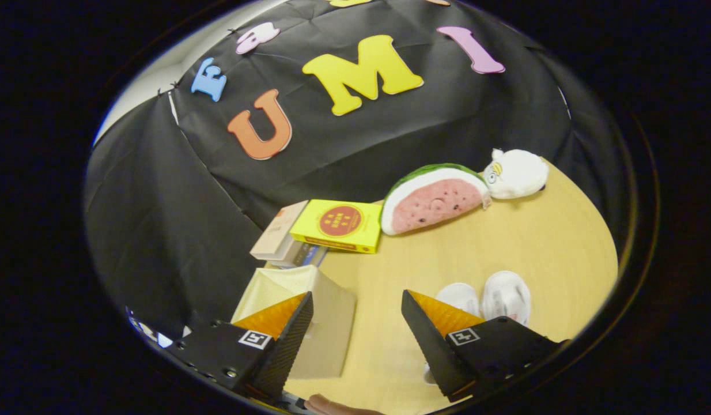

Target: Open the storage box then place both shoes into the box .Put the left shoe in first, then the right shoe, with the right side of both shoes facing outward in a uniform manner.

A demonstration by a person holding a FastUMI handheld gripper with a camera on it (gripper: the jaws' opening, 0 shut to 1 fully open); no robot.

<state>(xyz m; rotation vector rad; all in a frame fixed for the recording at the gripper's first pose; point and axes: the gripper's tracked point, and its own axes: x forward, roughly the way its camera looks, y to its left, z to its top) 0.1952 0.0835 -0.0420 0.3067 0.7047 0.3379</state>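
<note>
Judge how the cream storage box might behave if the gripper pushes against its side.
The storage box looks thin-walled and hollow, so it is probably light and may slide on the smooth wooden table rather than resist. Its tall sides suggest it could tip. The gripper is open, fingers apart.

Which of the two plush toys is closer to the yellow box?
The watermelon slice plush; its end almost touches the yellow box, while the white plush lies beyond it. The gripper is open.

My storage box (309, 323) is a pale cream cube standing on the wooden table, partly behind my left finger, its lid shut as far as I can tell. The two white shoes (488, 297) lie side by side, touching, just beyond my right finger, well apart from the box.
</note>
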